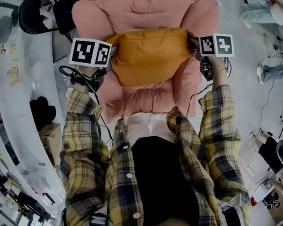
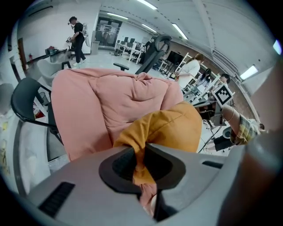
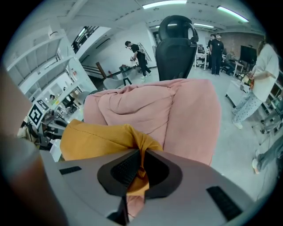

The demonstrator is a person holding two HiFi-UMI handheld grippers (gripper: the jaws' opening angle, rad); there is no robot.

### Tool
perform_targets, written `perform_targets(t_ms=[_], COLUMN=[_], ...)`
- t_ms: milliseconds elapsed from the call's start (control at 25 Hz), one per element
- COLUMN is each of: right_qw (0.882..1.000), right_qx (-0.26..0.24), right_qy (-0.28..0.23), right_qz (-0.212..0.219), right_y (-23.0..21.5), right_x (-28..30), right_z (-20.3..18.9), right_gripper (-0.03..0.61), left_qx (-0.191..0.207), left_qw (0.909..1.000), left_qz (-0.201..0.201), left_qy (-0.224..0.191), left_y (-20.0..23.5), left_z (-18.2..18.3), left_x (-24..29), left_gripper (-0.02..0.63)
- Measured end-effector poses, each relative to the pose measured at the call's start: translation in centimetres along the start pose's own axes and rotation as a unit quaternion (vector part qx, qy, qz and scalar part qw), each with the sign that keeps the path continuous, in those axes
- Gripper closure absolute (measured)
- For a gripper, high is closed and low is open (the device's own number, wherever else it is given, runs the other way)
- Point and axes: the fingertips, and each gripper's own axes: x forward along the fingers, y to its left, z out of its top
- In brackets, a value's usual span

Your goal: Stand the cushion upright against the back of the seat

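The left tongs point(image 2: 140, 162) and the right tongs point(image 3: 140, 164) each pinch a bunched corner of the orange cushion point(image 1: 150, 56). It spans the pink seat point(image 1: 145, 98) from side edge to side edge. Past the cushion's far edge rises the seat's padded back point(image 1: 142, 12), with bare floor point(image 1: 245, 77) open on the right.

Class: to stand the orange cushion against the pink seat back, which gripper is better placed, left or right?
Neither leads. The left gripper and the right gripper are each shut on one cushion corner, level with each other, so both should probably tip it back together.
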Motion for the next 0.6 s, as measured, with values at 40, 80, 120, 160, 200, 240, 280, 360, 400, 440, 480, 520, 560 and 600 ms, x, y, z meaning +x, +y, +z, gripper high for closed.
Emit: perform_targets(t_ms=[40, 80, 120, 160, 200, 240, 280, 360, 400, 440, 480, 520, 560, 600], right_qw=[1.000, 1.000, 1.000, 1.000, 1.000, 1.000, 1.000, 0.999, 0.999, 0.999, 0.999, 0.999, 0.999, 0.999], right_qx=[0.002, 0.006, 0.009, 0.012, 0.014, 0.017, 0.020, 0.028, 0.032, 0.034, 0.035, 0.037, 0.038, 0.038], right_qy=[0.002, 0.004, 0.004, 0.003, 0.001, -0.002, -0.004, -0.005, -0.005, -0.005, -0.004, -0.003, -0.001, -0.001], right_qz=[0.001, 0.003, 0.004, 0.006, 0.008, 0.009, 0.011, 0.017, 0.018, 0.018, 0.017, 0.015, 0.013, 0.012], right_y=[-0.1, -0.2, -0.3, -0.5, -0.6, -0.8, -1.0, -1.4, -1.6, -1.8, -1.9, -2.0, -2.1, -2.2], right_x=[0.5, 1.0, 1.5, 2.0, 2.5, 2.9, 3.2, 3.9, 4.1, 4.4, 4.7, 5.1, 5.4, 5.6], right_z=[0.6, 1.1, 1.7, 2.3, 2.9, 3.4, 3.7, 4.2, 4.4, 4.7, 4.9, 5.2, 5.4, 5.7], right_gripper=[0.555, 0.555, 0.555, 0.555, 0.555, 0.555, 0.555, 0.555, 0.555, 0.555, 0.555, 0.555, 0.555, 0.555], left_qx=[-0.002, -0.003, -0.004, -0.005, -0.006, -0.008, -0.011, -0.017, -0.019, -0.021, -0.021, -0.022, -0.022, -0.022], left_qw=[1.0000, 1.0000, 1.0000, 0.9999, 0.9999, 0.9999, 0.9999, 0.9998, 0.9998, 0.9998, 0.9998, 0.9997, 0.9997, 0.9996], left_qz=[0.000, 0.001, 0.002, 0.003, 0.003, 0.001, -0.001, -0.005, -0.005, -0.003, 0.001, 0.006, 0.011, 0.017], left_qy=[0.002, 0.005, 0.008, 0.009, 0.008, 0.006, 0.004, 0.001, 0.000, -0.001, -0.002, -0.002, -0.003, -0.004], left_y=[0.6, 1.1, 1.7, 2.2, 2.7, 3.1, 3.4, 3.9, 4.1, 4.4, 4.7, 5.0, 5.3, 5.6], left_z=[0.4, 0.8, 1.3, 1.8, 2.4, 2.8, 3.2, 3.7, 3.9, 4.2, 4.4, 4.6, 4.8, 4.9], left_x=[0.3, 0.6, 0.9, 1.2, 1.5, 1.8, 2.1, 2.6, 2.8, 3.0, 3.2, 3.4, 3.6, 3.8], left_gripper=[0.578, 0.578, 0.577, 0.577, 0.575, 0.575, 0.575, 0.574, 0.574, 0.574, 0.574, 0.574, 0.574, 0.574])
